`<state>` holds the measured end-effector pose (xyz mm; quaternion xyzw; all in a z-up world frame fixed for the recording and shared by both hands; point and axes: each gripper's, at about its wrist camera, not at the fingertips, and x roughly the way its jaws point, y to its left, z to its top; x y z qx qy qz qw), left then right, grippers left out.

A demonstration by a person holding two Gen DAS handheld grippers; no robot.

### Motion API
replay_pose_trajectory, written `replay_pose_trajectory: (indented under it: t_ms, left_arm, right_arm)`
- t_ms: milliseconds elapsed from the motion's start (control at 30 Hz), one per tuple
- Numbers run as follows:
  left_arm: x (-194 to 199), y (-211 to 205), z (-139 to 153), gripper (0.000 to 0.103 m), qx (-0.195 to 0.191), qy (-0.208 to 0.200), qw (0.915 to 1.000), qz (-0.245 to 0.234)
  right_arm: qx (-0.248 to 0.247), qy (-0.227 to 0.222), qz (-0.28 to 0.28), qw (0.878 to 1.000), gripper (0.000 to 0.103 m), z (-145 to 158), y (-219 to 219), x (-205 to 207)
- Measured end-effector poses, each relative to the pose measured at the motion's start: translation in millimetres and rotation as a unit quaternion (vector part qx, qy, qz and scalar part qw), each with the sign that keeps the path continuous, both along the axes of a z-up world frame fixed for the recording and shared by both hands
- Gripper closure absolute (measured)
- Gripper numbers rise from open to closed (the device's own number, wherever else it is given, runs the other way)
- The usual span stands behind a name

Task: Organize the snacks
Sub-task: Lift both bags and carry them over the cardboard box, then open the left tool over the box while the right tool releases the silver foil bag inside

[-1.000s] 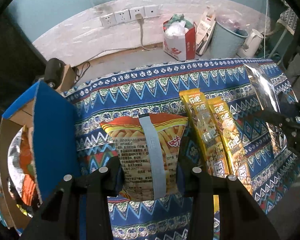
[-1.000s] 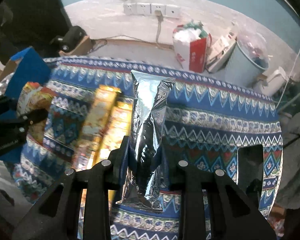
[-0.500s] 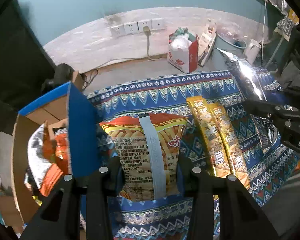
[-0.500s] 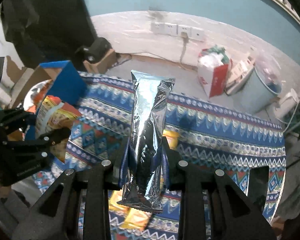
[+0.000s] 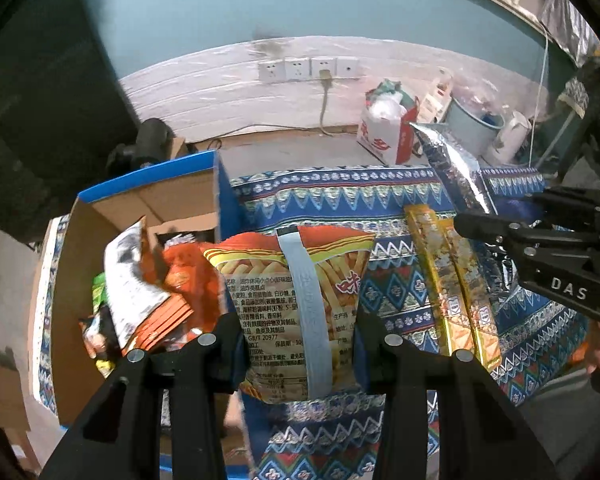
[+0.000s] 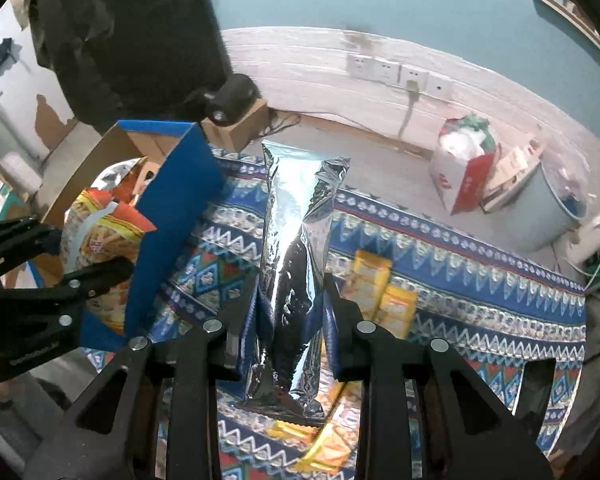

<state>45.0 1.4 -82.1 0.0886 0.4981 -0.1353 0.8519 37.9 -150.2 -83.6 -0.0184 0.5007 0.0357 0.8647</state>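
Observation:
My left gripper [image 5: 298, 326] is shut on an orange-and-yellow fries snack bag [image 5: 296, 292], held upright over the near wall of a blue-edged cardboard box [image 5: 156, 184] that holds several snack packs. My right gripper [image 6: 290, 312] is shut on a tall silver foil bag [image 6: 298, 240], held upright above the patterned tablecloth [image 6: 480, 280]. In the left wrist view the silver bag [image 5: 452, 168] and right gripper [image 5: 540, 240] are at the right. Two yellow snack packs [image 5: 448, 280] lie on the cloth; they also show in the right wrist view [image 6: 376, 292].
Beyond the table on the floor stand a red-and-white bag [image 5: 388, 128], a grey bin [image 5: 476, 128] and a white kettle [image 5: 508, 136]. Wall sockets [image 5: 308, 68] sit behind. A small cardboard box with a black object [image 6: 236, 116] sits behind the snack box.
Both grippers have moved left with their bags. The fries bag now sits at the box's wall, and the box's inside has come into view. The silver bag is nearer the box.

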Motion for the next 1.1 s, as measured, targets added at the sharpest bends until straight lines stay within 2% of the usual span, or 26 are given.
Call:
replay_pose_trajectory:
  t_ms: [467,867,967,1000,1100]
  left_arm:
    - [-7,69,1,0.061,-0.006,-0.008,0.9982,0.06]
    - [-3,104,-25,0.061,0.0,0.025,0.9953,0.094]
    - [-3,109,-32,0.051,0.005,0.04,0.9942,0.1]
    - [-3,111,-33,0.043,0.006,0.042,0.9938,0.103]
    - [-5,118,-29,0.033,0.002,0.033,0.9933,0.111]
  right_arm:
    - [0.0,0.0,0.042,0.999,0.076,1,58,21]
    - [0.003,0.0,0.073,0.997,0.076,0,106,39]
    - [0.007,0.001,0.079,0.997,0.076,-1,116,44]
    - [0.009,0.002,0.082,0.997,0.076,-2,120,46]
    - [0.014,0.006,0.087,0.996,0.076,-4,131,51]
